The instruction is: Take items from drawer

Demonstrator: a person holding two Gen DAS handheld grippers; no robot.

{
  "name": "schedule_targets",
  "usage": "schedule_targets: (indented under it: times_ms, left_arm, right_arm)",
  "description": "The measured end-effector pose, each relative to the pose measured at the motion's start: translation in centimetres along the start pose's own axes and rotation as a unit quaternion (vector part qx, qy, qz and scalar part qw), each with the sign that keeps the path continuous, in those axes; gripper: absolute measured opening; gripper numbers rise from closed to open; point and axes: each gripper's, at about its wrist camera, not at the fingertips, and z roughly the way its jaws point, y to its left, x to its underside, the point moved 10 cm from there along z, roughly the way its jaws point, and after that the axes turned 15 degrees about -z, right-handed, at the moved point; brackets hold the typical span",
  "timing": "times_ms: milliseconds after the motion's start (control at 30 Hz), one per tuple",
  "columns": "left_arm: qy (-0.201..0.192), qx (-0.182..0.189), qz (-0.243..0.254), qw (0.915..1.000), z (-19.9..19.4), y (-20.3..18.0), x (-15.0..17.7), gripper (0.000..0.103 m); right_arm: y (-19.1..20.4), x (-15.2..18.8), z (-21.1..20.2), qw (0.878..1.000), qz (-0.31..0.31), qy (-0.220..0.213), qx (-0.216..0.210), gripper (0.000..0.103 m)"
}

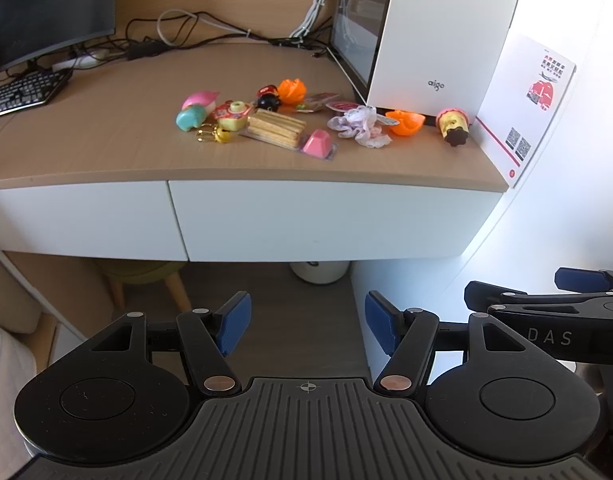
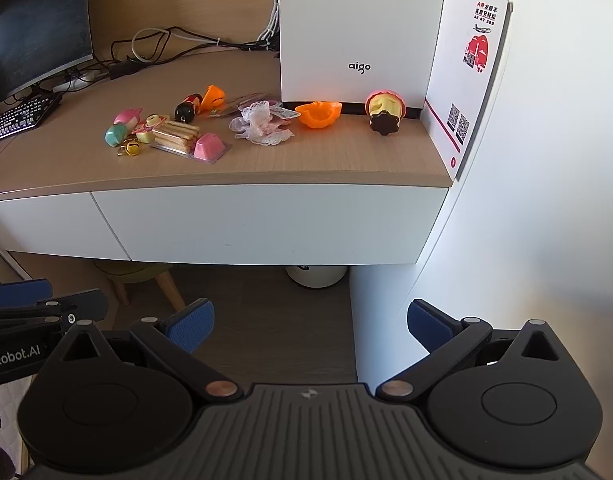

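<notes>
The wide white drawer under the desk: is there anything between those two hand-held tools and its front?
Nothing visible. The drawer is shut, and only open air over bare floor lies between it and the open left tool and open right tool. The toys sit up on the desktop.

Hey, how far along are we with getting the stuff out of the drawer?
Looks done or nearly so: many small toys, like the biscuit pack and orange shell, lie on the desktop, and the right drawer is shut. In hand: nothing; left gripper and right gripper are open, held back. Whether anything remains inside cannot be seen.
</notes>
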Motion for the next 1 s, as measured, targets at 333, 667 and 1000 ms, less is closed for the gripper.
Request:
schedule_targets:
  times_ms: [333, 667, 1000]
  left_arm:
    - [0.001, 0.001, 0.0, 1.0, -0.04, 0.14, 0.05, 0.068]
    - [0.001, 0.0, 0.0, 1.0, -0.02, 0.14, 0.13, 0.068]
    - [0.002, 0.001, -0.001, 1.0, 0.0, 0.16, 0.24, 0.068]
  right_arm:
    - [0.09, 0.12, 0.0, 1.0, 0.001, 0.001, 0.0, 0.103]
    - [-0.01, 0.21, 0.1, 1.0, 0.003, 0.003, -0.002, 0.103]
    - [-0.08, 0.23, 0.06, 1.0, 0.005, 0.004, -0.001, 0.103]
